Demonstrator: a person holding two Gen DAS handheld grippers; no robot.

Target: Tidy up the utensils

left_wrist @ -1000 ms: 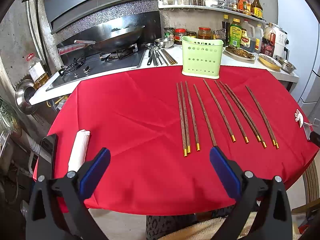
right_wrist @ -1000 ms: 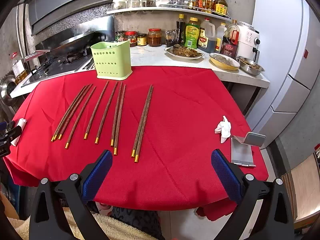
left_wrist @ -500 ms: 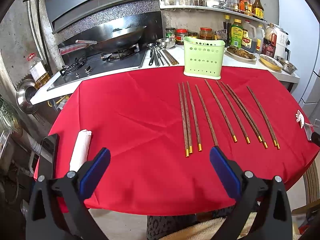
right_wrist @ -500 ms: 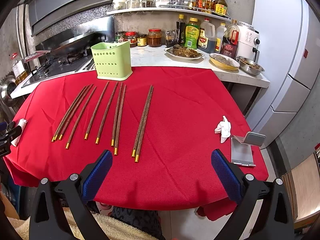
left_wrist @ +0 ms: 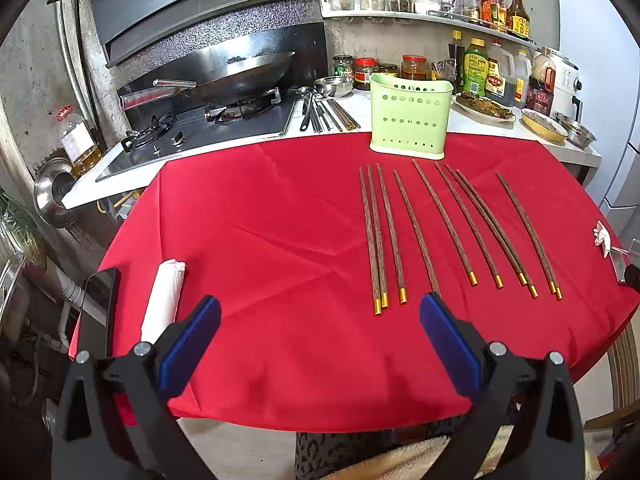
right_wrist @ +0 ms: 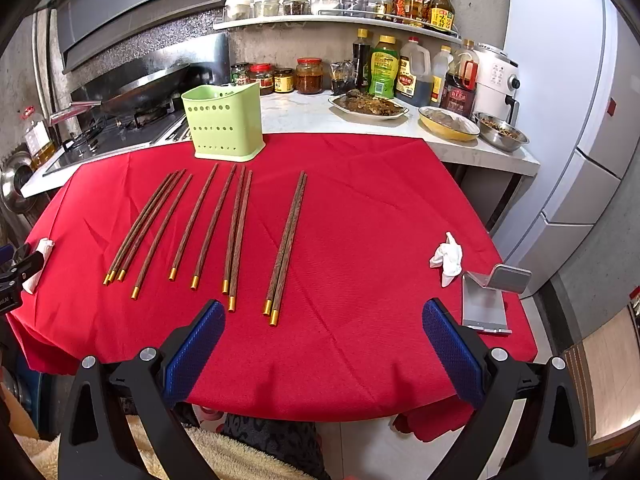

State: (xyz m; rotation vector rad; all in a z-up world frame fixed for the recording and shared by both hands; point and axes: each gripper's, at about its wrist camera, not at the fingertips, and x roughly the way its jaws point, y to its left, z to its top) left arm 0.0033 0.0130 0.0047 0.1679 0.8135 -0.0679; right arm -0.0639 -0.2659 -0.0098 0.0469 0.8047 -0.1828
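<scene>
Chopsticks laid out on the red cloth, both grippers spread wide and empty.

Since the earlier frames little has changed: the left view has crept slightly nearer the counter, and nothing on the cloth has shifted. Ten chopsticks (right_wrist: pixel 236 236) lie side by side toward the counter's far edge, gold tips pointing to the near edge; in the right view they read as a group of three, then three singles, then two close pairs. One green holder (right_wrist: pixel 224 122) stands upright at the far edge, just behind them. Left gripper (left_wrist: pixel 320 338) and right gripper (right_wrist: pixel 323 338) each hover over the near edge, blue pads well apart, holding nothing. One crumpled tissue (right_wrist: pixel 447 259) and one phone stand (right_wrist: pixel 486 300) sit near the right edge; one rolled white cloth (left_wrist: pixel 163 302) lies at the left edge.
</scene>
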